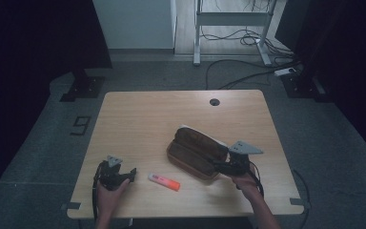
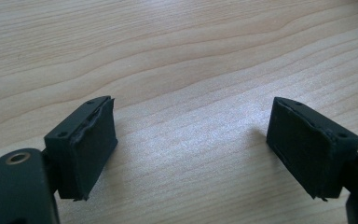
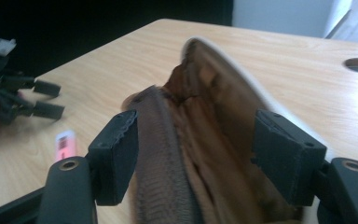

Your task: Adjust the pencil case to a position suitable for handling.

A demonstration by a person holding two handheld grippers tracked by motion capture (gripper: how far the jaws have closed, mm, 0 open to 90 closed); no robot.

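Observation:
A brown pencil pouch (image 1: 195, 150) lies unzipped on the wooden table (image 1: 147, 119), right of centre, its pale-lined flap raised. My right gripper (image 1: 219, 166) is at the pouch's near right end. In the right gripper view the pouch (image 3: 205, 93) runs between the jaws of that gripper (image 3: 196, 135); the pads stand close beside its sides and I see no squeeze. An orange and pink marker (image 1: 164, 182) lies flat near the front edge, also seen as the marker (image 3: 65, 144). My left gripper (image 1: 133, 173) rests left of the marker, open over bare wood (image 2: 191, 149).
A round cable hole (image 1: 214, 102) sits near the table's far edge. Beyond the table are a dark floor, cables and desk legs (image 1: 198, 28). The person's left hand with its gripper (image 3: 42, 100) appears at the left of the right gripper view.

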